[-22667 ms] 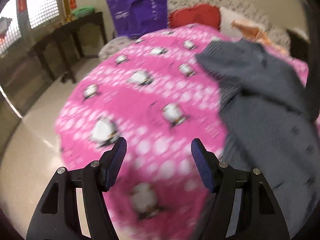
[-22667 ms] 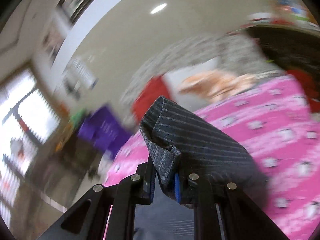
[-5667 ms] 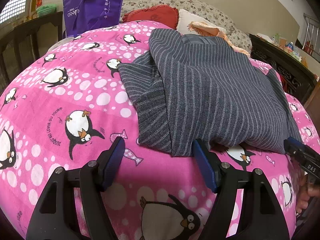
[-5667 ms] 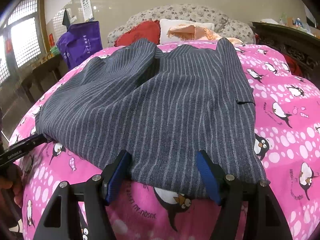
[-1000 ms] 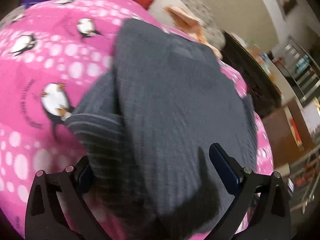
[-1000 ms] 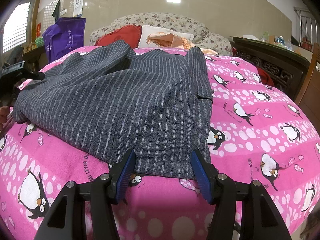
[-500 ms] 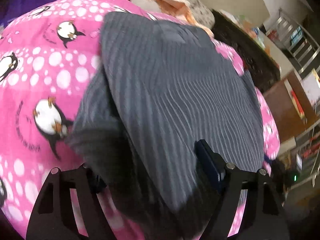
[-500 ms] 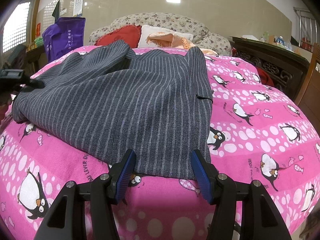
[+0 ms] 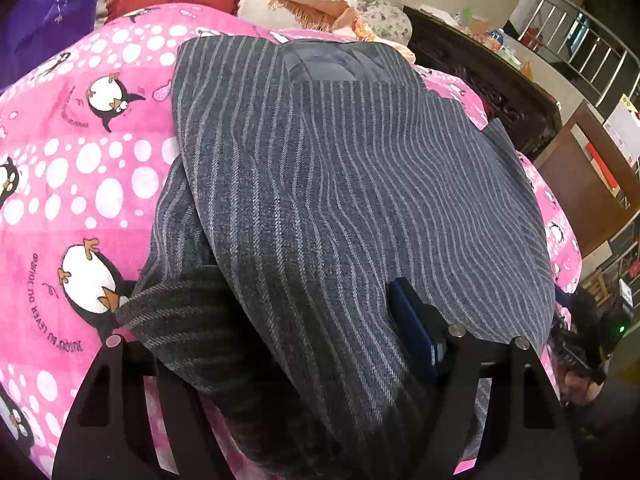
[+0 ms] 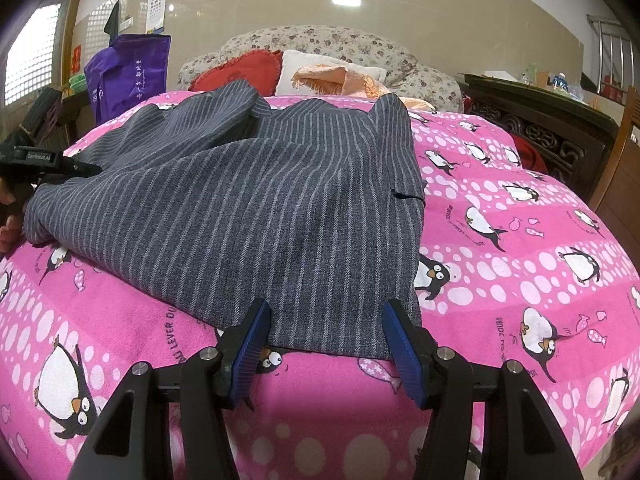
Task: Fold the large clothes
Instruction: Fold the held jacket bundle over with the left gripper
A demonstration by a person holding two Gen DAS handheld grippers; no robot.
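A large grey pinstriped garment (image 10: 256,200) lies spread on a pink penguin-print bedspread (image 10: 520,248). In the left wrist view the garment (image 9: 360,184) fills the middle, and its bunched left corner lies between the jaws of my left gripper (image 9: 280,320). The jaws stand wide apart; cloth hides the left finger, and the blue right pad (image 9: 412,332) shows. My right gripper (image 10: 326,336) is open at the garment's near hem, a pad at each side of it. The left gripper also shows in the right wrist view (image 10: 52,160), at the garment's left corner.
A floral headboard (image 10: 320,44) with red (image 10: 240,72), white and orange cushions stands at the bed's far end. A purple bag (image 10: 128,72) stands at the back left. Dark carved wooden furniture (image 10: 540,128) runs along the right side.
My left gripper has pushed onto the garment's left corner, and cloth now lies between its jaws, which have narrowed. The right gripper has not moved.
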